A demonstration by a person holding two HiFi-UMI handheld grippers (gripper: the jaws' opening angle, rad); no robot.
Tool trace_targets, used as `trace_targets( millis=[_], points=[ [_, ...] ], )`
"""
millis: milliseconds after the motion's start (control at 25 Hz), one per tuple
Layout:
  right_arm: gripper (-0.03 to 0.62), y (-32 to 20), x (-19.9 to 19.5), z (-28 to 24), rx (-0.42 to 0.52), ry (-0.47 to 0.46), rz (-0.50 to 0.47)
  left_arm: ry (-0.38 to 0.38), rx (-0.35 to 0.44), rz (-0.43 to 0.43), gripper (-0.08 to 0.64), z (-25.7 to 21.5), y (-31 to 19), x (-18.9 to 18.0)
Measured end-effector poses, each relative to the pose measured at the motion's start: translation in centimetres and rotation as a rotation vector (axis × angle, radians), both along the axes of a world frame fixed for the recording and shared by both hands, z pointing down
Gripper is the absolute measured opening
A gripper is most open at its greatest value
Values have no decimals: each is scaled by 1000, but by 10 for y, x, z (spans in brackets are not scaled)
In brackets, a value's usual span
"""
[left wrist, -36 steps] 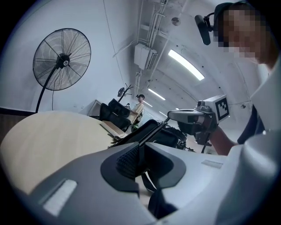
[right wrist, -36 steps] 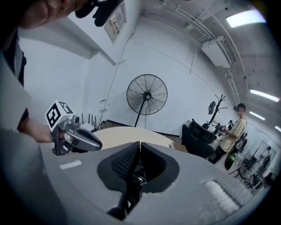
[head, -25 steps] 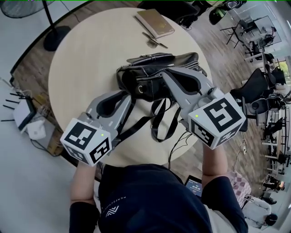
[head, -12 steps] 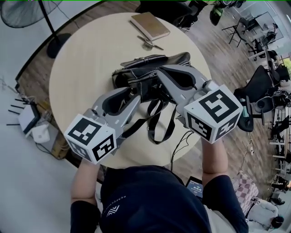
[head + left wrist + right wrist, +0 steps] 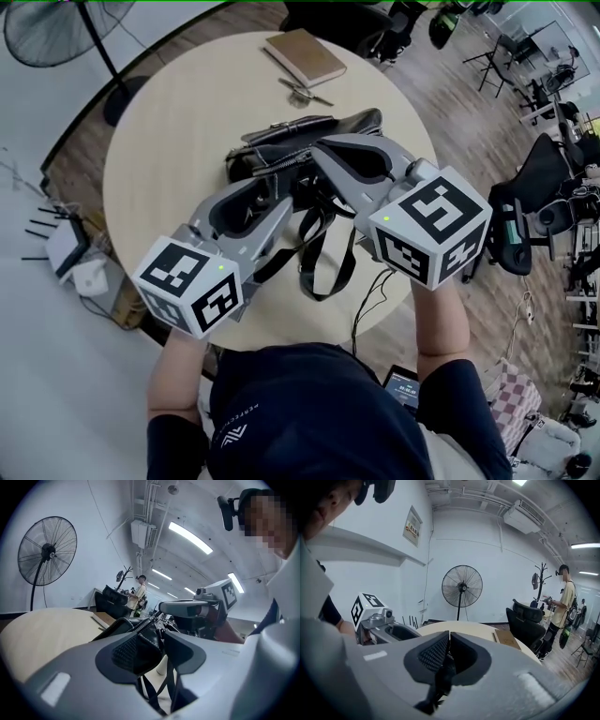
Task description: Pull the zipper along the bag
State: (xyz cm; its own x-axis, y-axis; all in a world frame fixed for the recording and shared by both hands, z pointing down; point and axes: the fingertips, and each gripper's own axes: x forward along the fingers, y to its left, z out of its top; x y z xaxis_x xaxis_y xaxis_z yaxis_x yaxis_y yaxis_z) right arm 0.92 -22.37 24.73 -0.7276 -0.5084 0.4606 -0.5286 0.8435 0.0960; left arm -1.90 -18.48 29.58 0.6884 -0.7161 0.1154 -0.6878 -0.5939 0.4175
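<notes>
The round pale table [image 5: 159,141] fills most of the head view, with the person standing at its 6 o'clock edge. Off the table at 10 o'clock a standing fan [image 5: 47,28] is on the floor.

The black bag [image 5: 272,159] lies on its side near the table's centre. Its length runs from 9 to 3 o'clock, and its zipper [image 5: 145,623] runs along the top edge.

The left gripper [image 5: 267,192] reaches in from 7 o'clock to the bag's 9 o'clock end. Its jaws are opening and already stand wide apart. In the left gripper view that end of the bag and its zipper sit between and just beyond the pads [image 5: 133,653], which do not press on it.

The right gripper [image 5: 323,159] comes in from 4 o'clock over the middle of the bag. Its fingers are closed together, and in the right gripper view [image 5: 449,641] they pinch a thin dark piece of the bag. Whether that piece is the zipper pull cannot be told.

A brown notebook [image 5: 305,56] lies near the 12 o'clock rim, well apart from the bag. The bag's black straps [image 5: 323,253] loop across the tabletop toward 6 o'clock, between the two grippers. A pen [image 5: 305,92] lies between the notebook and the bag.
</notes>
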Motion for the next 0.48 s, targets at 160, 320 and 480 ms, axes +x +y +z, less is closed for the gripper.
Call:
trace_targets(
  millis=[160,320,480],
  points=[
    [12,4,-5,1,8,-11,-32,-9,-54,-22,195,10,-5,4],
    [12,3,-9,2,18,-3,-53,26,-95,-31,189,12,-10,2],
    [12,0,-14,7,12,14,-72,77,-113,-75,170,12,-16,-8]
  ],
)
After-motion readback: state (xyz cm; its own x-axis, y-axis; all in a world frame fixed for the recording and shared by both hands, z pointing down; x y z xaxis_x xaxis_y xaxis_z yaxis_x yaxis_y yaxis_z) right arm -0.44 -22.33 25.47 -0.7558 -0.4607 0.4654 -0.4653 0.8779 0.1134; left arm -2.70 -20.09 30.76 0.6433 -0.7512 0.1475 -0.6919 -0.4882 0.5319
